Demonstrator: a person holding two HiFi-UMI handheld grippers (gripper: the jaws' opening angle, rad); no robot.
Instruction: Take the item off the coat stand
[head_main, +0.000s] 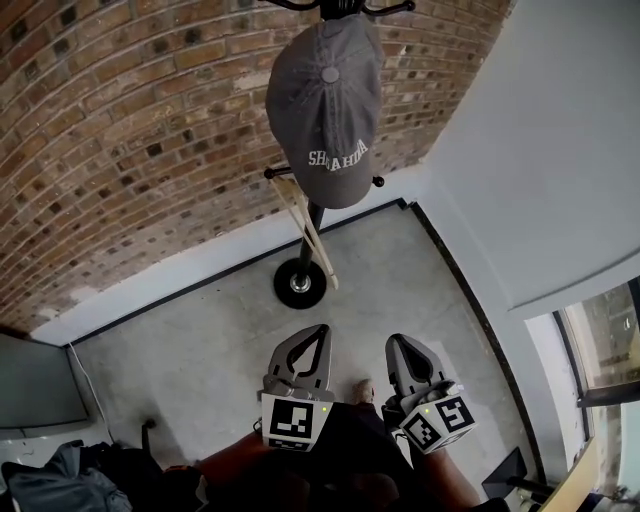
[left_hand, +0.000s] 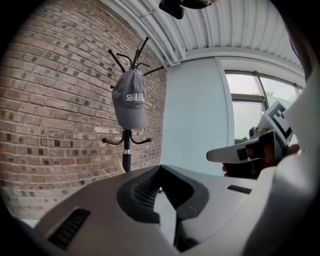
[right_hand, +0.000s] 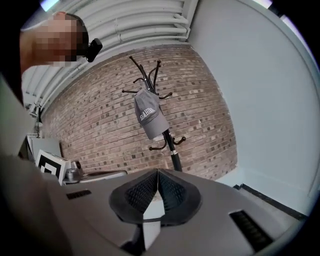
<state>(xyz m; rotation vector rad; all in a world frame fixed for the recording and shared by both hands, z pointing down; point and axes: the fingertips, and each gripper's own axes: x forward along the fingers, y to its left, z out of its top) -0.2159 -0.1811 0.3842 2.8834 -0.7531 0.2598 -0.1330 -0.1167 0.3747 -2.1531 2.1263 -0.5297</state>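
Gray fabric cap hanging at the top of a black metal coat stand, its crown over the upper hooks and its brim pointing down the pole. White capital lettering is stitched across the front; it begins "SH" and cannot be read in full in any view. The head view alone shows the round, disc-shaped base of the stand on the smooth gray concrete floor, near the floor's corner where the rough red-brown brick wall meets a plain pale wall. It also shows both tools side by side, well short of the stand, each carrying a cube with black-and-white square markers. Only the two gripper views show the curved black prongs above the cap, the lower ring of hooks under it and the ribbed white ceiling. A window appears in the left gripper view only. The left tool has its ridged dark pads closed tip to tip with nothing between them. The right tool is likewise fully closed and empty. Both point toward the stand, and the cap is apart from each.
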